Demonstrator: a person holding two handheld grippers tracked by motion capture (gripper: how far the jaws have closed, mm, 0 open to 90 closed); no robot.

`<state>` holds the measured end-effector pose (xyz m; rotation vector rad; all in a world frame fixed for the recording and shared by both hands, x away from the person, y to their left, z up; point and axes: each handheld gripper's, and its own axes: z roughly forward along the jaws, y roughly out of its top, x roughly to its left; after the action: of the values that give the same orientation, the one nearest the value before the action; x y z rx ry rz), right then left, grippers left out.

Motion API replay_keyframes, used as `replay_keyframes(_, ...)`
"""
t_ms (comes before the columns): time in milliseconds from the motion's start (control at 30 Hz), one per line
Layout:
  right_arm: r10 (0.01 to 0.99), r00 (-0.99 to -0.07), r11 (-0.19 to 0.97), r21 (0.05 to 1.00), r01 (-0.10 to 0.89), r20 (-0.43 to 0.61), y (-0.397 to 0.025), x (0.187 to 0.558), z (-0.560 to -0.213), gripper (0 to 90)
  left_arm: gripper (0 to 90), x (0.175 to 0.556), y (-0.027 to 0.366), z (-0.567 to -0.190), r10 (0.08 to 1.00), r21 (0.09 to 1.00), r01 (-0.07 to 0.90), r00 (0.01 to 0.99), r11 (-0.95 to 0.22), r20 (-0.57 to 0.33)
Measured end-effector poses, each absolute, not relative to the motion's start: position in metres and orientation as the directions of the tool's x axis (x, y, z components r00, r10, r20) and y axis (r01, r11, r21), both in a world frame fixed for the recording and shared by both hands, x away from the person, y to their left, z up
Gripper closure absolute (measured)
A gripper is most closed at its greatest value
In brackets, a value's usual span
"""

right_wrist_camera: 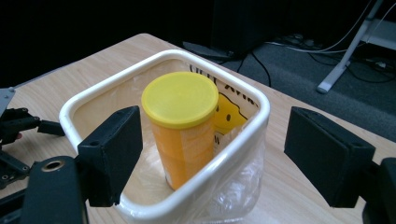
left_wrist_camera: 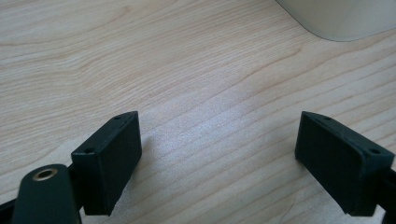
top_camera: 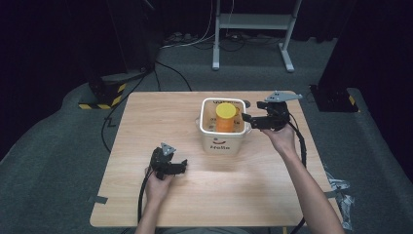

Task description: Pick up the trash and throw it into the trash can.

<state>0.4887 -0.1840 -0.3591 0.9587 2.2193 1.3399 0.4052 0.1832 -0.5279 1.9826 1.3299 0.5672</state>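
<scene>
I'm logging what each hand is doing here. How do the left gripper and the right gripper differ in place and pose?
The left gripper sits low over bare table, near the person's side; the right gripper is farther away, at the rim of the white bin. The left gripper faces only wood; the right gripper faces the orange canister with its yellow lid, standing upright in the bin. Both are open and hold nothing.

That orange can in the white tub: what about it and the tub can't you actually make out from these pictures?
- Can base: right gripper view, hidden by the tub rim.
- Can contents: yellow lid covers them.
- Tub's inside print: partly blocked by the can.
- Tub's outside lettering: high view, too small to read surely.
- Tub in the left gripper view: cut off by the top edge.
</scene>
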Motion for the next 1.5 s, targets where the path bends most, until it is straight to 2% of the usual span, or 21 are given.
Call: replay_keyframes(1500, 0.752, -0.647, 0.189, 0.899, 0.395, 0.125, -0.243, 0.435, -0.393, 23.3, 15.3, 0.405, 0.183, -0.528, 0.923, 0.735, 0.629, 0.385, -0.252, -0.013)
